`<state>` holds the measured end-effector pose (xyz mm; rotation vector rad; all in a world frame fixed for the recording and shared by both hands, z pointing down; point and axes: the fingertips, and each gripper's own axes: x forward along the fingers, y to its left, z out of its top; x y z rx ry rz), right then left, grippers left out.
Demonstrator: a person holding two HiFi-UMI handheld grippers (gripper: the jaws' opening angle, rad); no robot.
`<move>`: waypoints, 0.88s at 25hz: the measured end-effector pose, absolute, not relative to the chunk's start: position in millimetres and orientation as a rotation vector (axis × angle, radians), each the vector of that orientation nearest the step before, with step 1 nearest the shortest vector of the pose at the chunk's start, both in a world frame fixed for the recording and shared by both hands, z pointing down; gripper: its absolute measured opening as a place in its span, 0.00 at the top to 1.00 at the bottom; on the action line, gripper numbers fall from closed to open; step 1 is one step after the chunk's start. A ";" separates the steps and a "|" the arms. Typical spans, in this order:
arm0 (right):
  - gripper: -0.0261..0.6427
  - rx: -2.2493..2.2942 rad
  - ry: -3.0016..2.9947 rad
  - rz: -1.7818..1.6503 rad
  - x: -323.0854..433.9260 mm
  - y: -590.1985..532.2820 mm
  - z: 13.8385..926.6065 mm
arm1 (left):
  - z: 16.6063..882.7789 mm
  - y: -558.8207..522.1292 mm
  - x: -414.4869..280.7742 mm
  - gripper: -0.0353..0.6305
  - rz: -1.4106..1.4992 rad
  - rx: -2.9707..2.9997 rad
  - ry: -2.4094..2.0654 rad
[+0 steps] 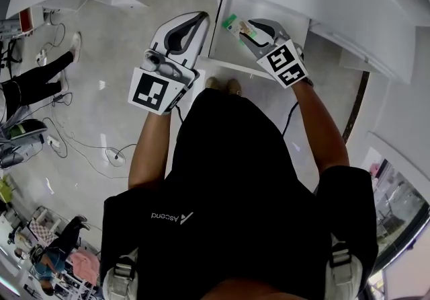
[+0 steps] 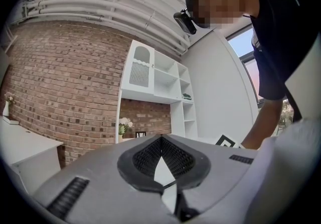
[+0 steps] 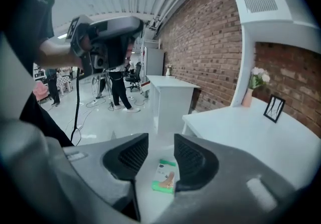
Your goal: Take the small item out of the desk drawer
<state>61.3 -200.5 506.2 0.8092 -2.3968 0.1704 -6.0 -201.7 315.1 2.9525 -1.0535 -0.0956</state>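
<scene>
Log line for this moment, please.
phase: pre-grasp | drawer: open | packet: in drawer, ungripped | right claw: open above packet | left claw: shut, empty

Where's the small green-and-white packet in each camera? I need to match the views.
Head view: packet upper centre, in the open drawer, just left of the right gripper.
Left gripper view: not in it.
Right gripper view: packet low centre, between that gripper's fingers.
Shared landmark: the left gripper, visible in all three.
</scene>
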 end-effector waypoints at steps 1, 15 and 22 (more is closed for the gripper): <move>0.73 0.793 -2.374 0.185 60.5 -200.8 515.6 | 315.8 -202.3 -7.0 0.95 -0.091 2.954 -1.044; 0.51 0.678 -2.121 0.346 56.4 -224.3 635.5 | 349.6 -227.8 -24.4 0.95 -0.020 2.911 -0.989; 0.46 0.633 -2.029 0.416 60.4 -232.0 691.7 | 361.0 -234.1 -30.2 0.95 0.025 2.894 -1.006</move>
